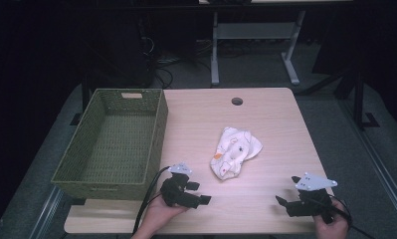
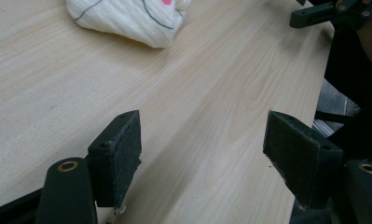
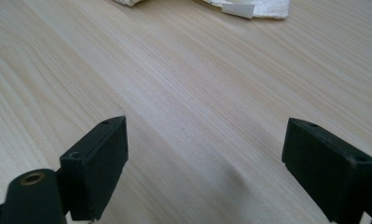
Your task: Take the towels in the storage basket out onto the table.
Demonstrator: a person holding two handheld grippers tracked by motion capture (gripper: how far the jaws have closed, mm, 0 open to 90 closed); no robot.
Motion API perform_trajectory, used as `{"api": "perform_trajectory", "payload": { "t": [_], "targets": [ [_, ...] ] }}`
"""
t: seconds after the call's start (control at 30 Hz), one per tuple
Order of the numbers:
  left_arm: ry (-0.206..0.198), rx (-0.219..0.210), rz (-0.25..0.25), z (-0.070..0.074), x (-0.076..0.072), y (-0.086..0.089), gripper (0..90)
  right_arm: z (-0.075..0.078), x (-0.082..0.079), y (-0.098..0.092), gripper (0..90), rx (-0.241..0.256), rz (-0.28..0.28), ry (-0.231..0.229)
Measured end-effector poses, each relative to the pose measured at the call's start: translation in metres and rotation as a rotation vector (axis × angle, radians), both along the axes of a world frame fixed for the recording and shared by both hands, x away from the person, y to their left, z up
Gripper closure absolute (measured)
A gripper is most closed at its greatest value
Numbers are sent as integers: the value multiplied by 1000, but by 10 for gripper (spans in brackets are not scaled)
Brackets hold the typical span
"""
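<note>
A crumpled white cloth (image 1: pixel 234 152) with small orange and dark prints lies in the middle of the wooden table (image 1: pixel 265 119). My left gripper (image 1: pixel 201 192) rests low near the front edge, left of and in front of the cloth, open with nothing between its jaws. My right gripper (image 1: pixel 286 190) sits at the front right, open and holding nothing. In the left gripper view the cloth (image 2: pixel 127 18) lies ahead past the open left gripper (image 2: pixel 207 149). In the right gripper view the cloth's edge (image 3: pixel 249 7) shows far beyond the open right gripper (image 3: pixel 204 163).
An empty green woven basket (image 1: pixel 111 144) stands along the table's left side. A round cable hole (image 1: pixel 237 101) is near the far edge. Bare wood lies between the grippers and the cloth. The other gripper (image 2: pixel 323 14) shows in the left gripper view's top right corner.
</note>
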State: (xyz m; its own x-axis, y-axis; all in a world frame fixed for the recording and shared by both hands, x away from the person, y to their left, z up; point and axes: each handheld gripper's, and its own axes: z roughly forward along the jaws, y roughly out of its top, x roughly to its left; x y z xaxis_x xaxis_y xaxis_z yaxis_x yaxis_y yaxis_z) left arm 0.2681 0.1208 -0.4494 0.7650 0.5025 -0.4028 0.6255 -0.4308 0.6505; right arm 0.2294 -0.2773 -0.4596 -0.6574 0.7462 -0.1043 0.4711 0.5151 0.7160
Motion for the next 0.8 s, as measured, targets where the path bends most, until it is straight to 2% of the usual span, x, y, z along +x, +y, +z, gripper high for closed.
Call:
{"api": "perform_trajectory", "payload": {
  "t": [0.07,0.2,0.4,0.6,0.8],
  "targets": [
    [2,-1,-19,0,-2,1,274,0,0,1,140,-4,7,7],
    [-21,-16,-33,0,-3,0,274,0,0,1,140,2,12,2],
    [-34,-27,-13,-3,-2,0,274,0,1,2,140,1,20,7],
    [-40,-9,8,-4,-1,-2,274,-1,2,2,140,-11,33,18],
    [-43,-2,-2,-5,-1,-2,276,-1,1,2,140,-13,43,15]
  ]
}}
